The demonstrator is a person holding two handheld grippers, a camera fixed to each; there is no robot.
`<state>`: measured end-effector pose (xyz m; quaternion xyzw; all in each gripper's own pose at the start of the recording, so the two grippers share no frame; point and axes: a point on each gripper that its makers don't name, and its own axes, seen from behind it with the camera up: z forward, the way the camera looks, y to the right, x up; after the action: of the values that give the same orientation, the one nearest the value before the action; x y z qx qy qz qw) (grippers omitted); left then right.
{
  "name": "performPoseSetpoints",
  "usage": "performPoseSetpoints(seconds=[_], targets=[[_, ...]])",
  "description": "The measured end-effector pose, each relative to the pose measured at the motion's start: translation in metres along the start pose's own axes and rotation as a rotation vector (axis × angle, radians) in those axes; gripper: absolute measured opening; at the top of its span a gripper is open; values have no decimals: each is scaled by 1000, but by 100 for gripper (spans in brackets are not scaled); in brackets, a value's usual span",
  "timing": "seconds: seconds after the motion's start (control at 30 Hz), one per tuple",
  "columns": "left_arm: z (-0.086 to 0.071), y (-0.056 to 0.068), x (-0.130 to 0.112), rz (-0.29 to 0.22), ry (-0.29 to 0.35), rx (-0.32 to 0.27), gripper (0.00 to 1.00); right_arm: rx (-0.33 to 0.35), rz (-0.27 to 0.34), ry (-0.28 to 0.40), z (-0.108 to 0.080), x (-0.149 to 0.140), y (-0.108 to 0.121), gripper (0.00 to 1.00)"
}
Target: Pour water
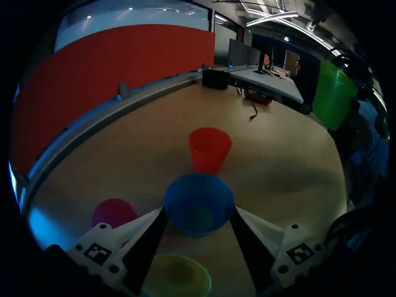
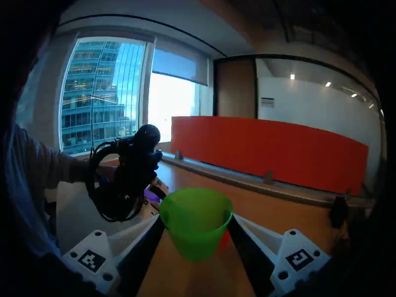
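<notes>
In the left gripper view, the left gripper [image 1: 198, 210] is partly closed, both fingers pressing the sides of a blue cup [image 1: 198, 198] held above the wooden table [image 1: 297, 163]. Whether there is water in it cannot be told. Each finger carries one black-and-white square marker [image 1: 97, 252] (a printed pattern, not words), making two on this gripper and two more on the other. Under the fingers a yellow cup [image 1: 175, 277] sits nearest, a magenta cup [image 1: 114, 212] is just to the left, and a red cup [image 1: 210, 148] stands upright beyond the blue one, apart from it. In the right gripper view, the right gripper [image 2: 196, 218] is closed to the same degree on a green cup [image 2: 196, 232], gripped on both sides and raised over the table. That makes five cups, one of each colour. Left of the green cup and farther off, a light sleeve [image 2: 34, 168] reaches to the left gripper. Beyond stands a long red partition [image 2: 267, 148], then tall windows [image 2: 104, 89]. A small sign [image 2: 267, 102] on the far wall is too small to read.
</notes>
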<state>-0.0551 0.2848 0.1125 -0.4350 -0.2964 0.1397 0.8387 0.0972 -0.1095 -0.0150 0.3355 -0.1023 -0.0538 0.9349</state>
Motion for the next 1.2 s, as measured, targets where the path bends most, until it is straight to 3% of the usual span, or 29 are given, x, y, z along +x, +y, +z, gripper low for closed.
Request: performPoseSetpoints(seconds=[0.4, 0.83, 1.2], targets=[[-37, -1, 34, 14, 141, 36, 86, -5, -1, -6, 2, 1, 3, 90], [-93, -15, 80, 12, 336, 96, 86, -8, -8, -10, 3, 5, 4, 90], [-139, -18, 108, 19, 464, 120, 86, -12, -10, -7, 5, 6, 7, 91]])
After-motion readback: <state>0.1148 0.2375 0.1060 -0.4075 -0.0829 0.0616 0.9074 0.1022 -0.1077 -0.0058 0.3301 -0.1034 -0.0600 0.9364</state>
